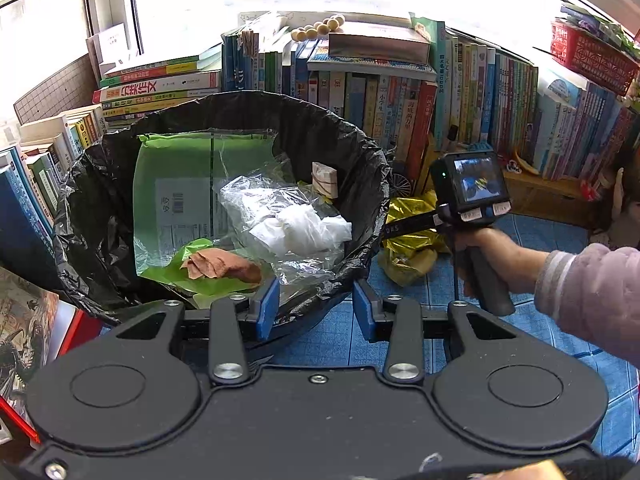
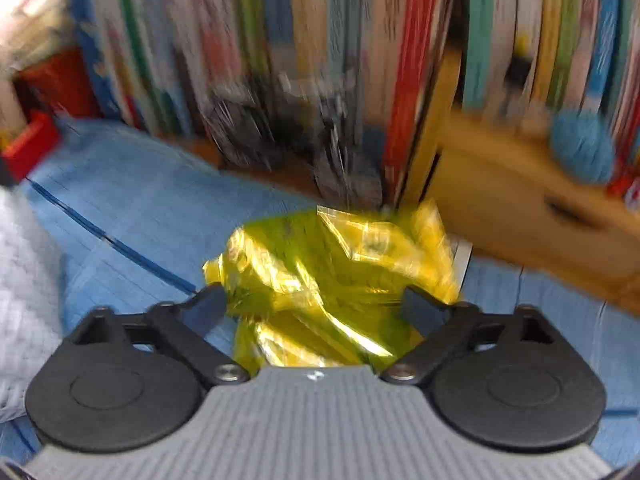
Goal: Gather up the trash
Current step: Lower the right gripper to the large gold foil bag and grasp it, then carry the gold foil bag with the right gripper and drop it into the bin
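A bin with a black liner (image 1: 360, 152) holds a green plastic bag (image 1: 176, 184), clear film, a white tissue (image 1: 304, 228) and a brown scrap (image 1: 220, 266). My left gripper (image 1: 316, 306) stands open at the bin's near rim, with nothing held between its blue pads. To the right of the bin, a crumpled yellow foil wrapper (image 1: 412, 240) lies on the blue mat. In the blurred right wrist view, my right gripper (image 2: 318, 304) is wide open. Its dark fingers flank the yellow wrapper (image 2: 328, 264) without closing on it.
Rows of upright books (image 1: 480, 100) line the back, and more stacks (image 1: 152, 88) stand to the left of the bin. A wooden drawer unit (image 2: 540, 216) sits right of the wrapper. A hand (image 1: 492, 256) in a pink sleeve holds the right gripper's handle. A blue mat (image 1: 400, 340) covers the surface.
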Action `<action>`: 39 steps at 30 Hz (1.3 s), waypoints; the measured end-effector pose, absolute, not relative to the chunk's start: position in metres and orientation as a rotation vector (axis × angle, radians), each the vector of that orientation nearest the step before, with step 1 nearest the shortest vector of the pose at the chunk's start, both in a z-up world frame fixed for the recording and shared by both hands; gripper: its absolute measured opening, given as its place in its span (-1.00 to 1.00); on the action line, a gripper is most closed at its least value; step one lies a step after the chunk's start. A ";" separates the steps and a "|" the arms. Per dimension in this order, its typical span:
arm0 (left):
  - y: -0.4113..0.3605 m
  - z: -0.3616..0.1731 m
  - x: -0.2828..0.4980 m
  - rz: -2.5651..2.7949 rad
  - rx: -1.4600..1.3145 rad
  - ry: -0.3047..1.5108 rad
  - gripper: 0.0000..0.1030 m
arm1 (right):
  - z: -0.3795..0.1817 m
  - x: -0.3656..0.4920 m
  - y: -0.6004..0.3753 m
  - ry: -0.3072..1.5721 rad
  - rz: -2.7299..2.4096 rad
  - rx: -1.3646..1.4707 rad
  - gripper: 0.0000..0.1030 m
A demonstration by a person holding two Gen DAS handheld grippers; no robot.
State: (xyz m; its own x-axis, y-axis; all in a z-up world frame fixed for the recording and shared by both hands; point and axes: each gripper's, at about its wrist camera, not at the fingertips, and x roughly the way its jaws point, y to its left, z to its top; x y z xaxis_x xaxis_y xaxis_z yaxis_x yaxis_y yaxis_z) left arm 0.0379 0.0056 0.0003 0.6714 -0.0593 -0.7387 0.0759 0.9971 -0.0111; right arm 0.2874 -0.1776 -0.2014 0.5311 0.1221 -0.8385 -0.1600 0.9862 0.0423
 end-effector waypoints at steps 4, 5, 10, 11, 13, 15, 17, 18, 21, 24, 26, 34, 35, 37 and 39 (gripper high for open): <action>0.006 0.000 0.037 -0.077 0.015 0.825 -0.27 | -0.185 0.271 -0.183 0.955 0.142 -0.023 -0.29; 0.006 -0.001 0.037 -0.076 0.015 0.823 -0.27 | -0.179 0.265 -0.187 0.947 0.146 -0.020 -0.43; 0.006 -0.001 0.035 -0.078 0.015 0.811 -0.34 | -0.148 0.247 -0.211 0.904 0.147 0.069 -0.59; 0.006 -0.001 0.035 -0.079 0.014 0.808 -0.35 | -0.140 0.243 -0.216 0.893 0.143 0.089 -0.60; 0.006 -0.001 0.033 -0.079 0.016 0.803 -0.36 | -0.126 0.235 -0.226 0.870 0.144 0.134 -0.60; 0.006 0.000 0.032 -0.080 0.015 0.798 -0.38 | -0.110 0.226 -0.234 0.844 0.147 0.181 -0.61; 0.006 0.001 0.031 -0.081 0.011 0.793 -0.39 | -0.090 0.216 -0.240 0.810 0.160 0.217 -0.62; 0.007 0.001 0.030 -0.081 0.008 0.791 -0.40 | -0.079 0.212 -0.243 0.792 0.170 0.232 -0.62; 0.009 0.001 0.029 -0.084 -0.007 0.784 -0.40 | -0.042 0.200 -0.245 0.728 0.223 0.267 -0.62; 0.011 0.001 0.027 -0.088 -0.018 0.776 -0.41 | -0.003 0.192 -0.238 0.659 0.302 0.283 -0.62; 0.012 0.000 0.026 -0.090 -0.027 0.770 -0.41 | 0.022 0.190 -0.230 0.620 0.375 0.302 -0.62; 0.019 -0.002 0.022 -0.111 -0.065 0.746 -0.41 | 0.068 0.197 -0.166 0.598 0.662 0.339 -0.62; 0.021 -0.002 0.021 -0.116 -0.066 0.746 -0.41 | 0.068 0.198 -0.156 0.607 0.688 0.335 -0.62; 0.022 -0.002 0.021 -0.124 -0.070 0.744 -0.41 | 0.067 0.198 -0.136 0.632 0.742 0.329 -0.63; 0.024 -0.003 0.021 -0.131 -0.076 0.741 -0.41 | 0.062 0.203 -0.113 0.681 0.790 0.317 -0.65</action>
State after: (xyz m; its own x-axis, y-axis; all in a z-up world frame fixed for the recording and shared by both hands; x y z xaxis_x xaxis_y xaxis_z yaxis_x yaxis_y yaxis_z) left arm 0.0206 0.0240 -0.0027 0.7303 -0.1461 -0.6674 0.0922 0.9890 -0.1156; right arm 0.2025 -0.1129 0.0625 0.5080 0.7400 -0.4409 -0.5446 0.6725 0.5012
